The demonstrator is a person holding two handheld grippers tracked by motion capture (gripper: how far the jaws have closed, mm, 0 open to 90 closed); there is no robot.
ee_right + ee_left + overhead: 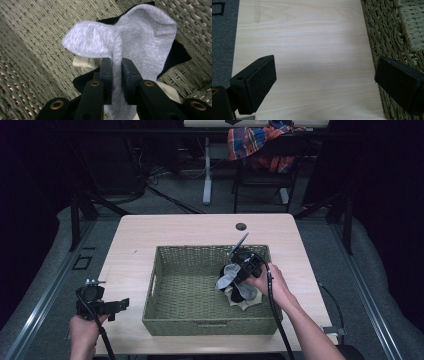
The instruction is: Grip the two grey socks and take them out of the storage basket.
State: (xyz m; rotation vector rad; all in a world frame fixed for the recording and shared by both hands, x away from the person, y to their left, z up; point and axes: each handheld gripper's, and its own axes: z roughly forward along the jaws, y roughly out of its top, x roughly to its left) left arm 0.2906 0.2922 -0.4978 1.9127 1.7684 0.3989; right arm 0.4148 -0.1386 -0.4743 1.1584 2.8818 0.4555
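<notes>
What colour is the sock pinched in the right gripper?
Light grey. The sock shows best in the right gripper view, clamped by the right gripper.

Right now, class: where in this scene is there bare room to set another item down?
Free: the basket floor left of the sock pile, and the table beyond the basket. Crowded: the basket's right end, where the right tool grips the grey sock.

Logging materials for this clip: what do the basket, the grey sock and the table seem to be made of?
Basket: woven cord or rush-like fibre, olive-green and matt; the twisted strands show plainly. Grey sock, pinched in the right tool: soft knit fabric, fine fuzzy texture, limp folds. Table: pale wood grain with a smooth, faintly glossy top, possibly laminate rather than solid wood.
</notes>
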